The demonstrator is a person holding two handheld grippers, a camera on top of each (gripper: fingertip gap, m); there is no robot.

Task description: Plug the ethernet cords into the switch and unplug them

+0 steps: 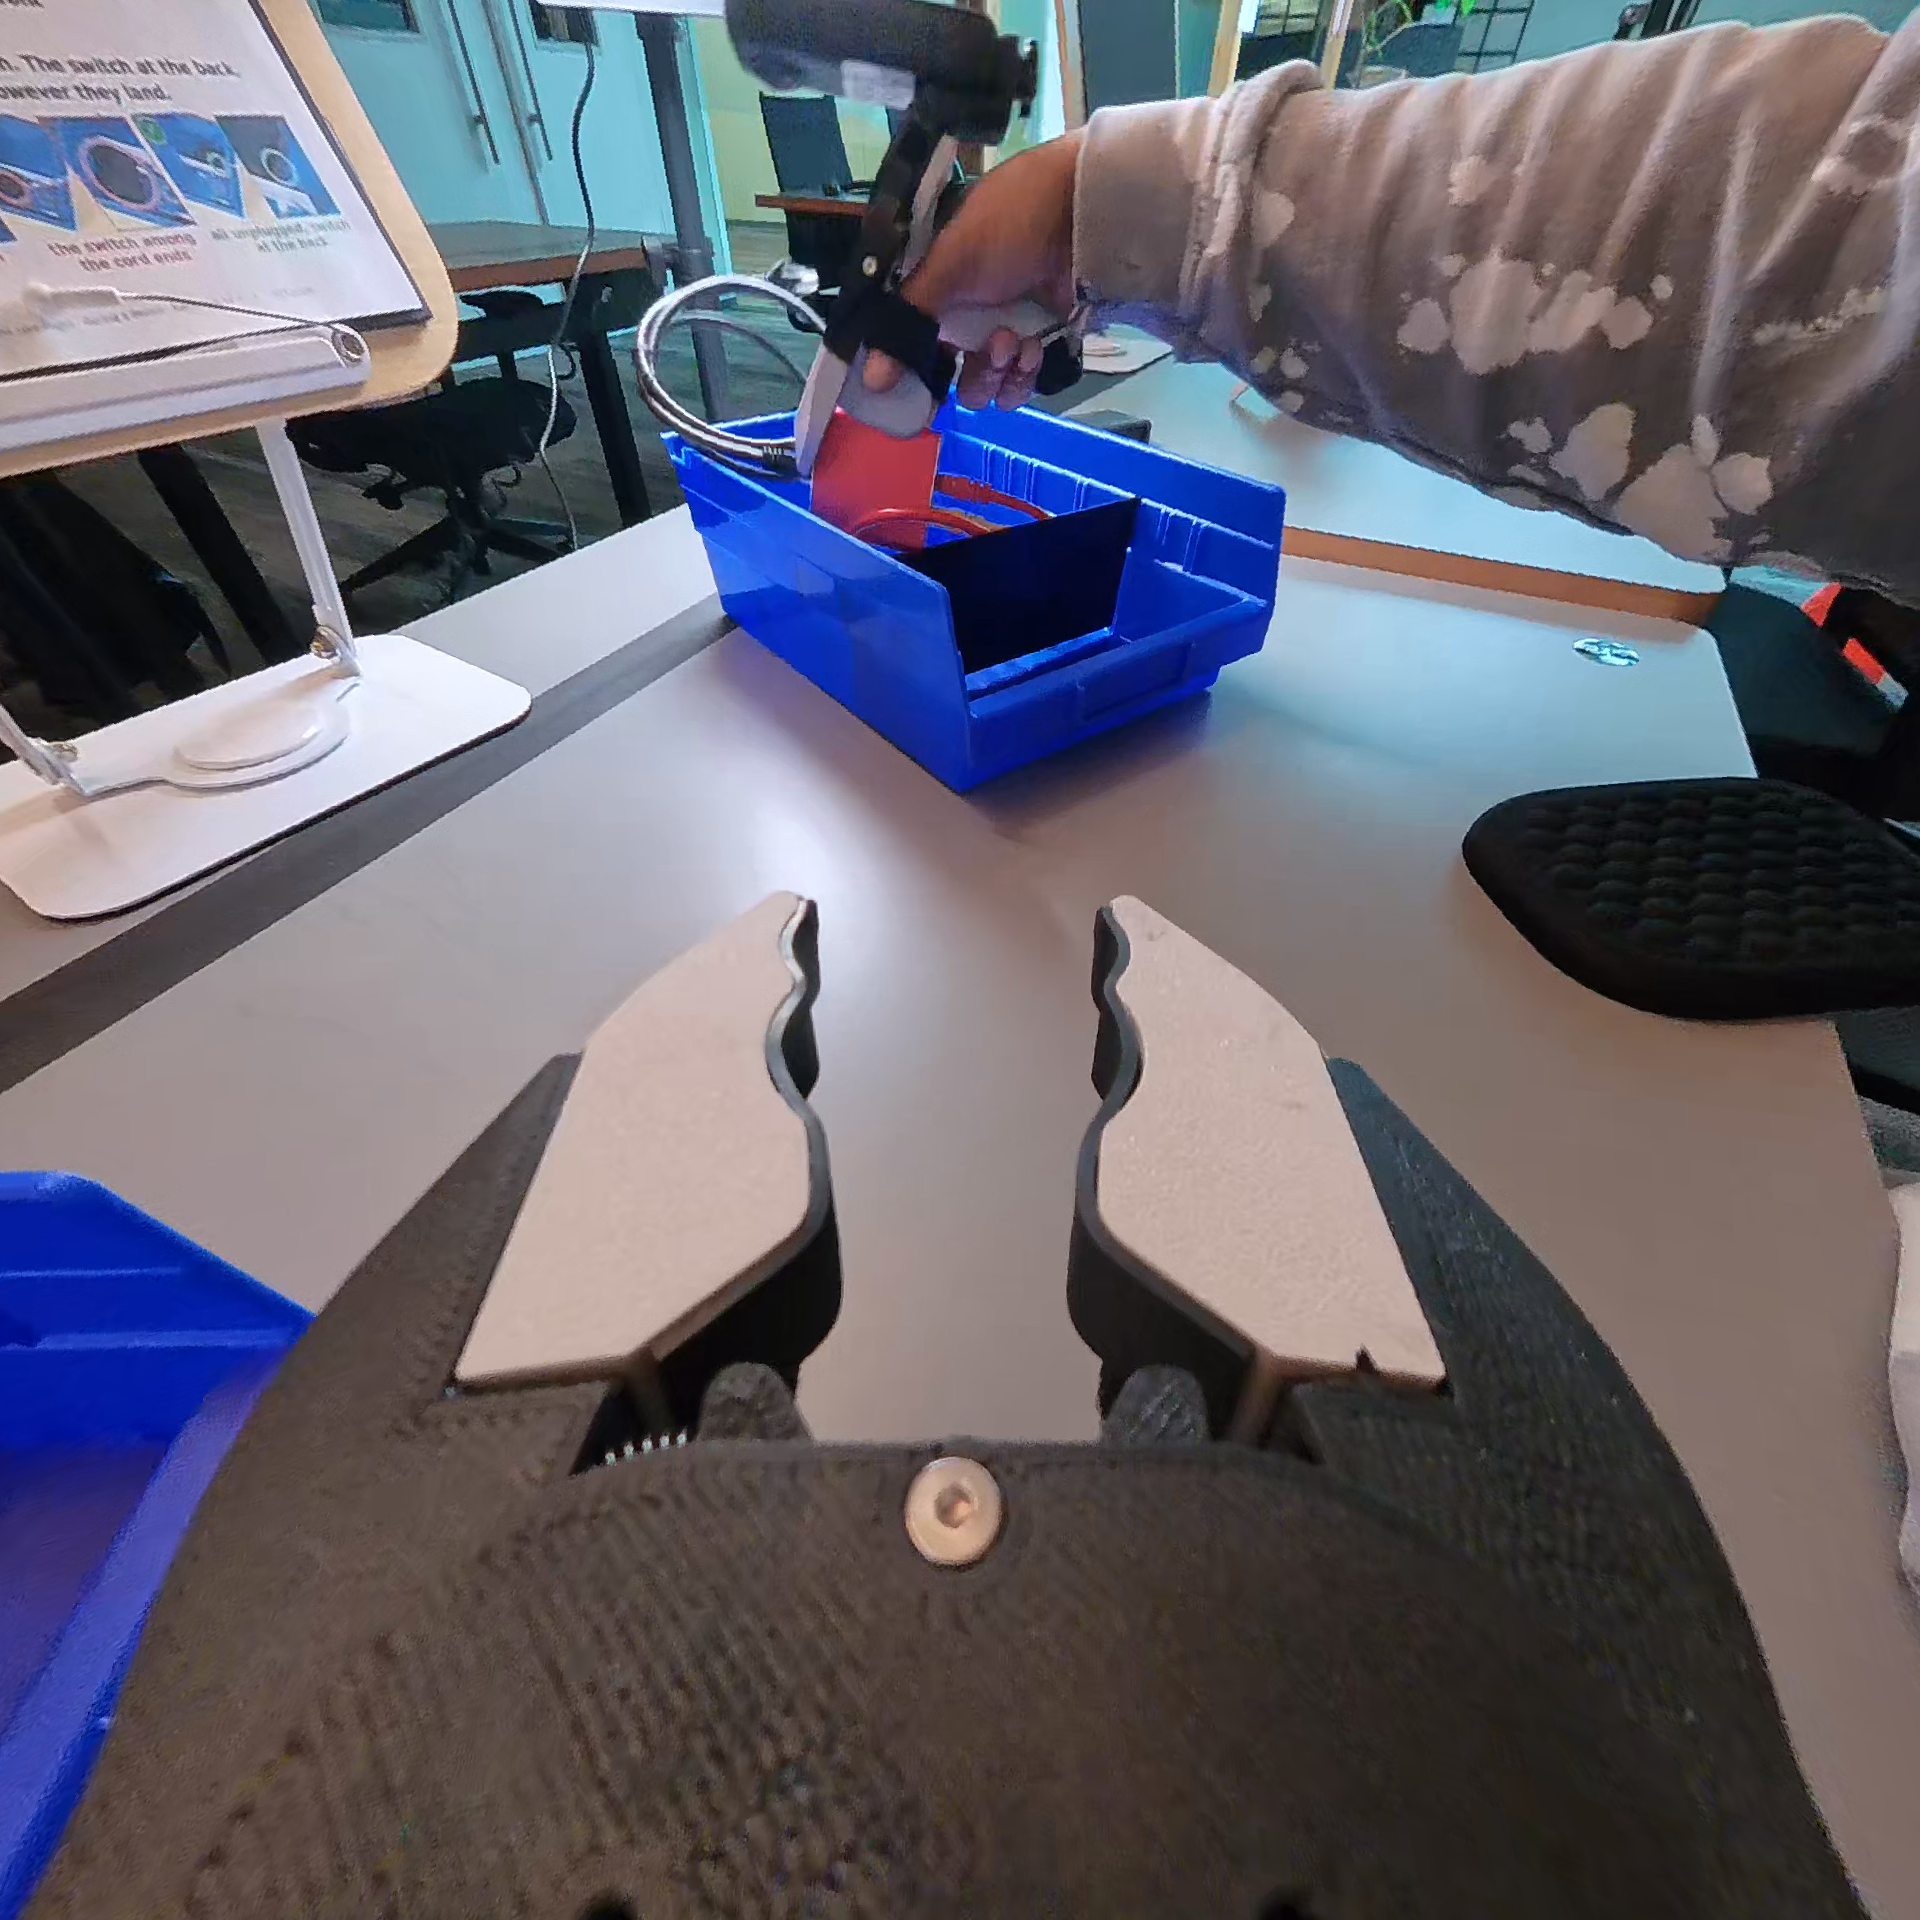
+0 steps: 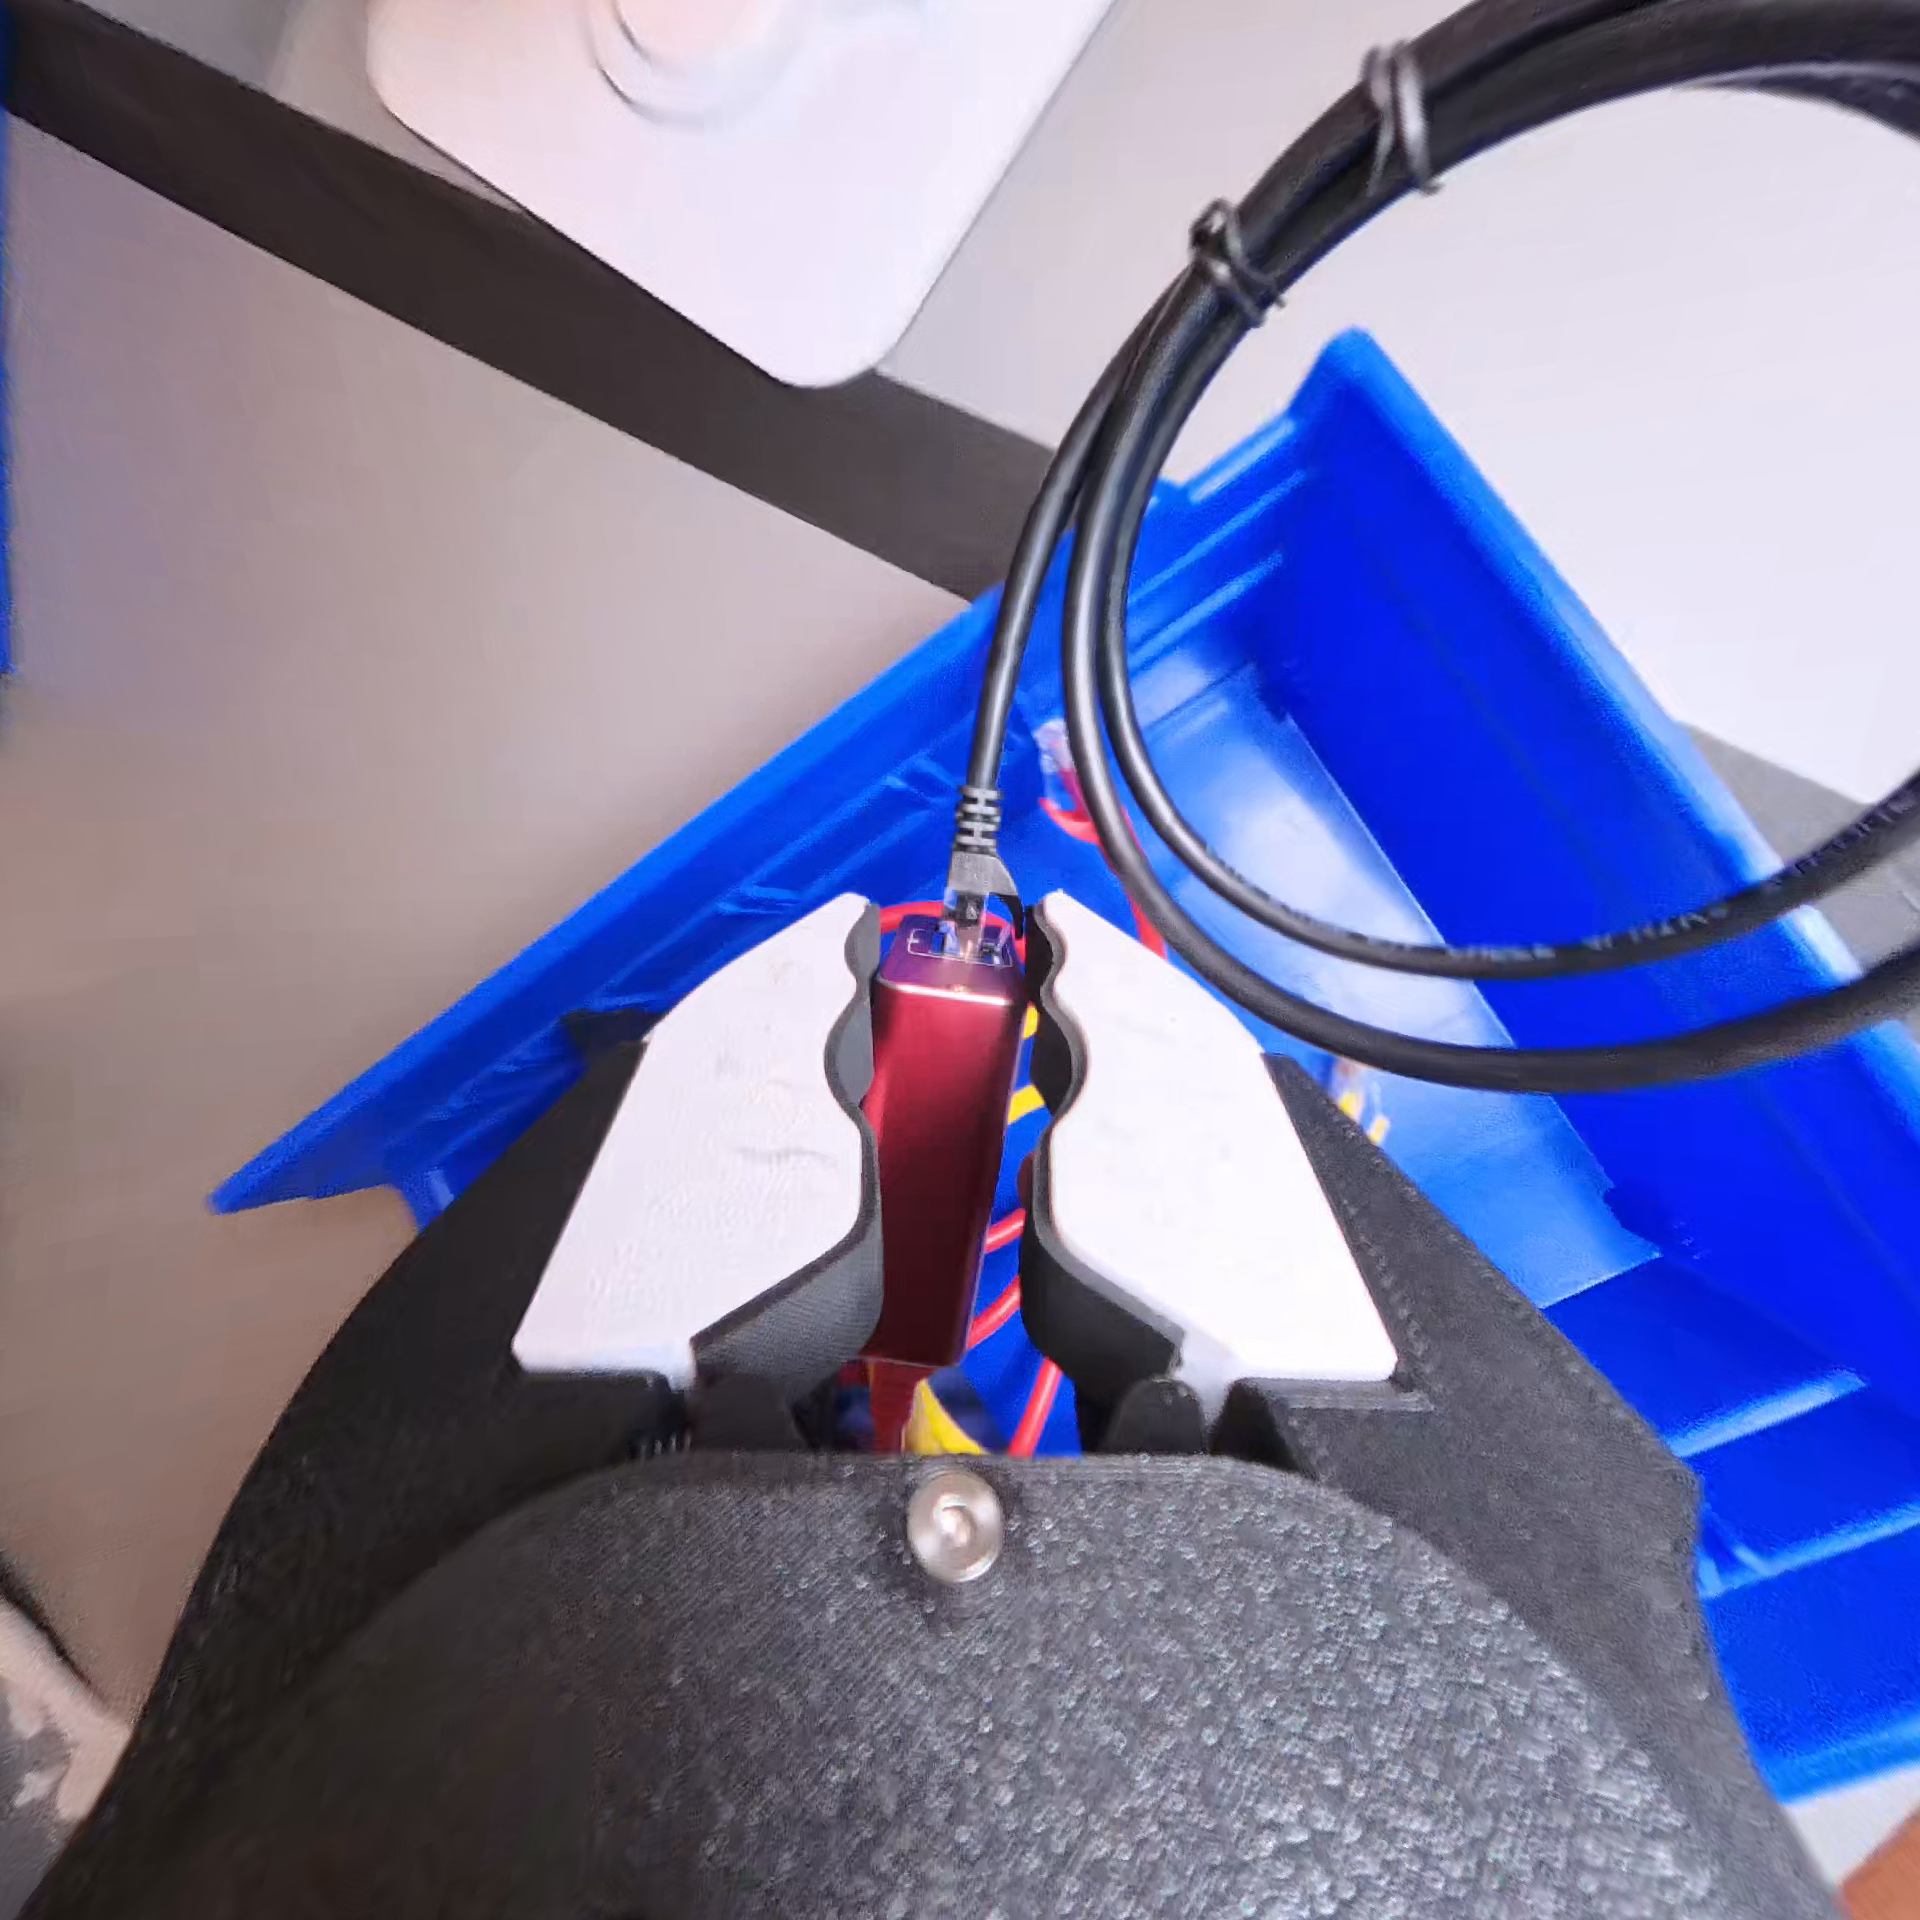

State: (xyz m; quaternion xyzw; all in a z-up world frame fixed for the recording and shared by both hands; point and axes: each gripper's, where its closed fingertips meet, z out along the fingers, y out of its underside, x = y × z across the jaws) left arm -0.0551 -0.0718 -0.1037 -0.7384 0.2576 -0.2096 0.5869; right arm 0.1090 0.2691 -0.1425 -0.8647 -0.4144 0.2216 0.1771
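Between the right gripper's (image 2: 951, 920) closed fingers: red switch (image 2: 940, 1153), black cord (image 2: 1101, 582) plugged in, above blue bin's (image 2: 1507, 790) rim. Left gripper (image 1: 954, 914): spread wide, empty, over bare table (image 1: 1299, 810); far view alone shows bin's black divider (image 1: 1023, 582).

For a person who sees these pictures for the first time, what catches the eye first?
First, the red switch clamped in the right gripper above the blue bin, with a coiled black cable plugged into its end. Then the left gripper, open and empty over the grey table.
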